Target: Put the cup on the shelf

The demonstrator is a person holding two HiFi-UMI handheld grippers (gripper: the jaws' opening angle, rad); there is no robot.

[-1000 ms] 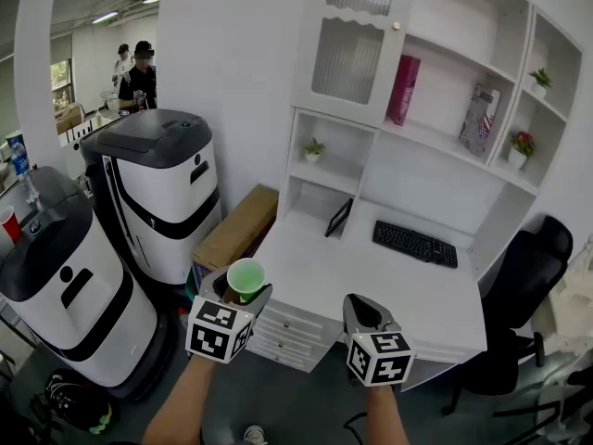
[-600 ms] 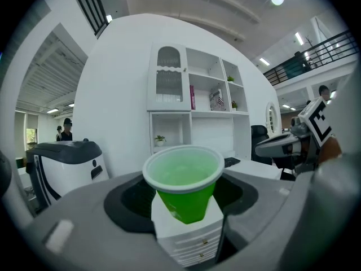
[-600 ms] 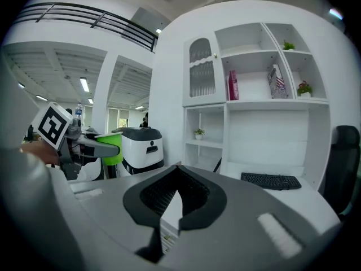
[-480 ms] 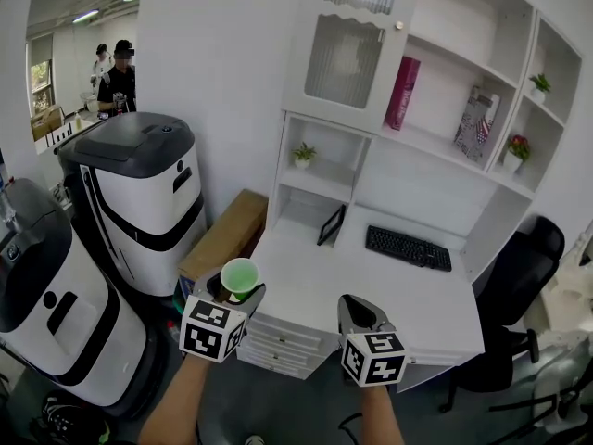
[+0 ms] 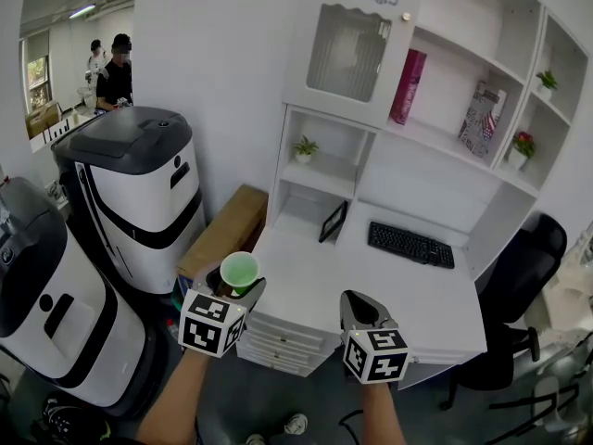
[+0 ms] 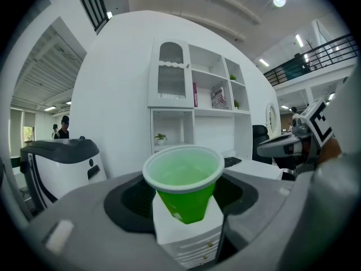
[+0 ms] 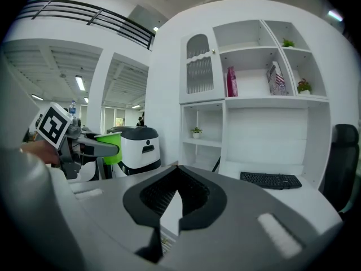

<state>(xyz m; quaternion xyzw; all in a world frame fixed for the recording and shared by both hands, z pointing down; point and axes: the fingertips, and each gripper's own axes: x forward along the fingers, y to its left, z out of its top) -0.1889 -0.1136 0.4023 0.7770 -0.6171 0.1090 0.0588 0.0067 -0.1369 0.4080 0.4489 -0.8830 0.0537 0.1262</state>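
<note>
A green plastic cup (image 5: 240,272) stands upright between the jaws of my left gripper (image 5: 235,290), which is shut on it; in the left gripper view the cup (image 6: 184,185) fills the centre. The left gripper hangs in the air short of the white desk's (image 5: 371,281) left front corner. My right gripper (image 5: 359,310) is shut with nothing in it, level with the left one, above the desk's front edge. The white shelf unit (image 5: 445,137) rises behind the desk, and its lower left cubby (image 5: 320,160) holds a small potted plant (image 5: 304,148).
A black keyboard (image 5: 411,245) and a small picture frame (image 5: 333,222) lie on the desk. Two large white-and-grey machines (image 5: 139,202) stand at the left, a cardboard box (image 5: 229,230) beside the desk. A black chair (image 5: 519,276) is at the right. People stand far back left.
The view has shifted slightly; both grippers stay nearly level in front of the desk, the cup still held upright in the left one.
</note>
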